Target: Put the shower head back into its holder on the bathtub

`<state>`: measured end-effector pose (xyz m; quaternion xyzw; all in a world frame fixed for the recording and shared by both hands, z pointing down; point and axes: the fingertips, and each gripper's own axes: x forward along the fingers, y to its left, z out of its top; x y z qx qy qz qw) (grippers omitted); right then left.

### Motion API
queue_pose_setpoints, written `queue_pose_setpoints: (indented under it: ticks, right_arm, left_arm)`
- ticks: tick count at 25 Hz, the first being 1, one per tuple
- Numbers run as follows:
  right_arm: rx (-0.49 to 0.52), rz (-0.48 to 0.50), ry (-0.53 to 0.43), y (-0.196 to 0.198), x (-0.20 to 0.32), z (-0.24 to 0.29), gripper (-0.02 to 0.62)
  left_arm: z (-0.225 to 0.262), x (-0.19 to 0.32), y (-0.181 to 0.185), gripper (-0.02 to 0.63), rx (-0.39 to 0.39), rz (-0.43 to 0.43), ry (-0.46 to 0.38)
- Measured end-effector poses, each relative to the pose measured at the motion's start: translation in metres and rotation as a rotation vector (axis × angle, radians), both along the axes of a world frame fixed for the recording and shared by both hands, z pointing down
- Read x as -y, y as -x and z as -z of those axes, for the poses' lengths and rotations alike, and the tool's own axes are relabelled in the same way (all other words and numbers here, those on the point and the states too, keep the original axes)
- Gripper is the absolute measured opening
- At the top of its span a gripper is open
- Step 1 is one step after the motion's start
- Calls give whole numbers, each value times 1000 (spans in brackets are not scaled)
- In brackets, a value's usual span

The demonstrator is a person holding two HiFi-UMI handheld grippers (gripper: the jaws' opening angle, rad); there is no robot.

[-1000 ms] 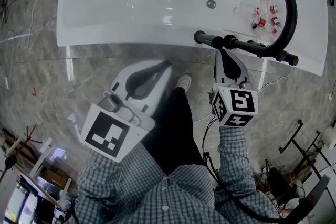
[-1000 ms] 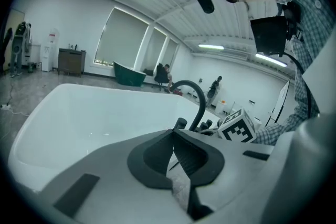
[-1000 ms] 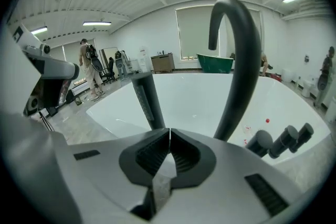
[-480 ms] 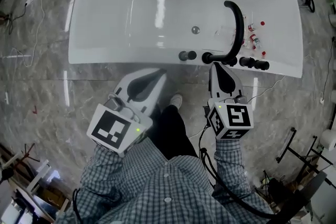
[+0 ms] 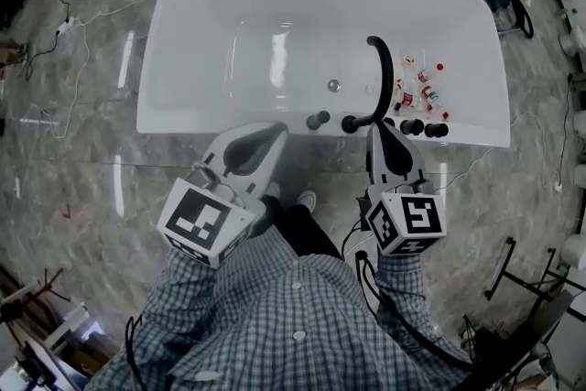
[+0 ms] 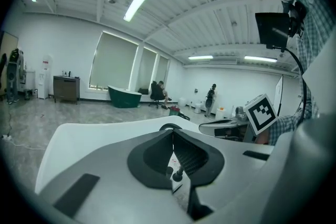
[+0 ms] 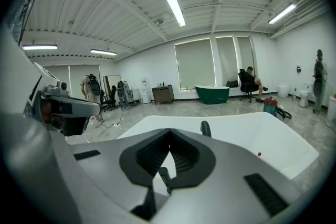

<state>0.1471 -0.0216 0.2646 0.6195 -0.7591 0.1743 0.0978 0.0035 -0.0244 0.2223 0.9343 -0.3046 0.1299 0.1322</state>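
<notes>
Nearest to us, below the sleeves of the blue-and-white checked shirt (image 5: 293,325), both tools point toward the tub. The left tool (image 5: 273,133) has its dark ribbed pads pressed together at the tips with nothing between them. The right tool (image 5: 376,131) is likewise pressed together and empty. The shower head is in neither tool. We judge that it is among the short black cylindrical fittings (image 5: 412,126) lined along the near rim of the white oval bathtub (image 5: 183,119), right of centre. From here we cannot tell which piece it is, or whether it already sits in its holder.

Several things could go wrong from here:
- A tool that comes down with its pads together would only knock the fitting.
- A smooth black cylinder could slide out of a shallow pinch.
- If it falls, it could land in the tub among the small red-and-white bottles (image 5: 423,92) on the far right of the basin.
- Any hose could catch on the tall curved black spout (image 5: 385,73) just beyond the rim.
- The cable trailing from the right tool, and the loose cords on the grey marbled floor (image 5: 92,160), could snag a foot.

We can read no writing. The tools' cubes carry only black-and-white square patterns, and the bottle labels are too small to read.
</notes>
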Motion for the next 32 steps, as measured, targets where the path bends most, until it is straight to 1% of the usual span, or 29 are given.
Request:
queue_pose_setpoints:
  ticks: [4, 9, 18, 26, 32]
  right_arm:
    - [17, -18, -18, -6, -8, 18, 17]
    - [12, -18, -38, -9, -16, 33, 17]
    - [17, -16, -67, -1, -11, 54, 17]
    - [6, -22, -62, -2, -12, 55, 17]
    - [2, -16, -59, -2, -14, 53, 17]
  left_arm:
    - [18, -5, 1, 9, -2, 0, -22]
    - [30, -10, 3, 9, -9, 4, -46]
    - [43, -9, 7, 9, -39, 6, -72]
    - [44, -4, 12, 9, -54, 17, -76]
    - [43, -8, 8, 9, -50, 15, -74]
